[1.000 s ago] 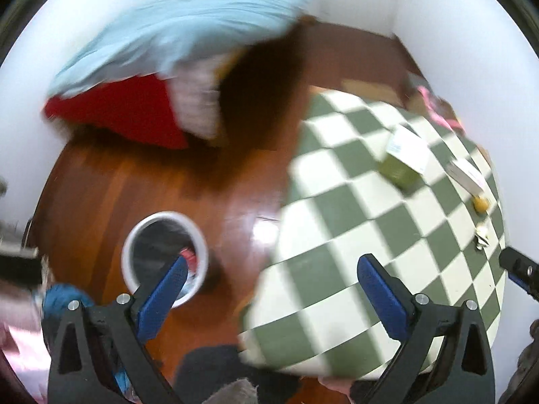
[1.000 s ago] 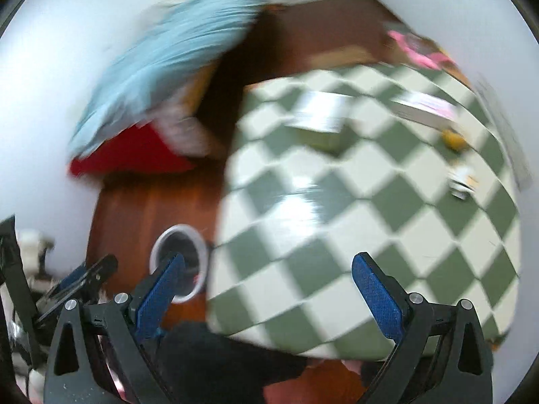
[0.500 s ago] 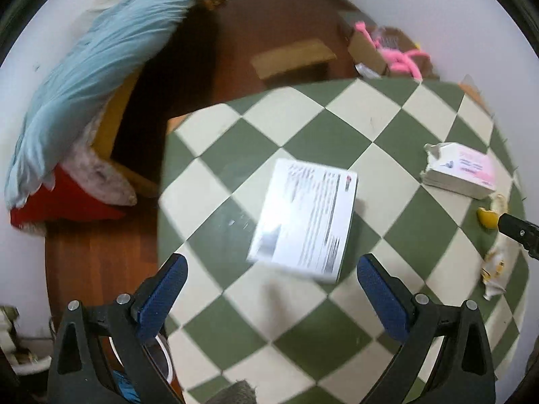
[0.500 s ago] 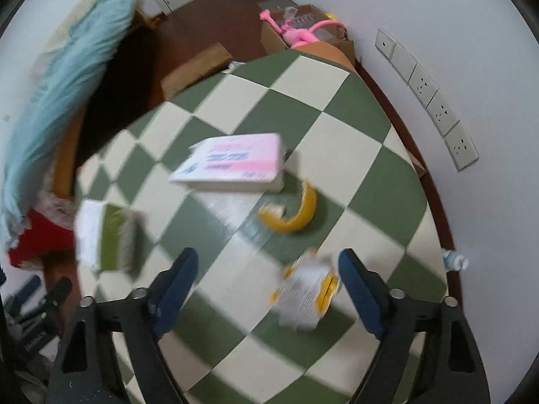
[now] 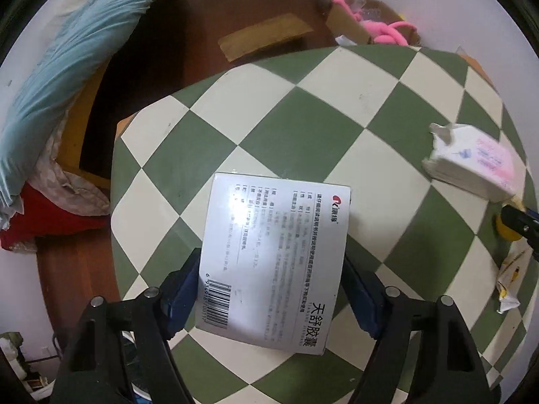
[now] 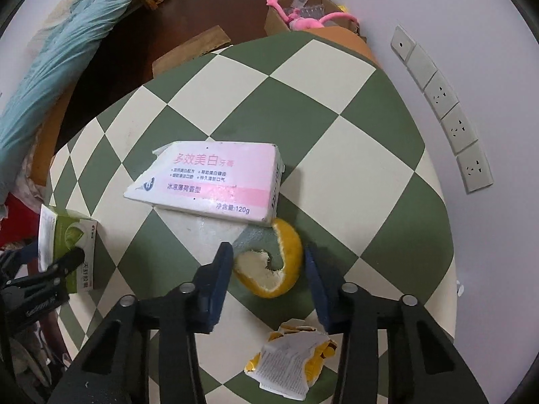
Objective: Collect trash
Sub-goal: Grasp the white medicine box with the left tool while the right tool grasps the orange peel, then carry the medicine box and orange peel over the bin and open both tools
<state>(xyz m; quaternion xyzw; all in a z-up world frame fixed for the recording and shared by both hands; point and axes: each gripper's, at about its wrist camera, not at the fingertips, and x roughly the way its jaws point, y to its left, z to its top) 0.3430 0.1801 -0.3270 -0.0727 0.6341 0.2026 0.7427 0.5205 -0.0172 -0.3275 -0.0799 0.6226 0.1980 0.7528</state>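
While both claws are straddling their pieces of trash, I am judging that each should close slowly and squarely. My left claw is sitting narrow around the medicine box, its blue pads hugging the two long sides near the barcode end; whether they are truly pressing I cannot tell, so I am treating the grip as unconfirmed. That box is lying flat on the checkered surface, its long axis running straight away from the claw, the barcode end nearest me and the far end pointing toward the toothpaste box, which is lying well off to the right of it. I am wanting the pads centred on the side walls, so the thin card is not buckling.

My right claw is standing wide, with the orange peel lying between its pads and touching neither. Curling like a crescent, this peel is opening toward the left pad, one tip just beside the toothpaste box. A torn yellow wrapper is waiting under the claw, nearer me than the peel.
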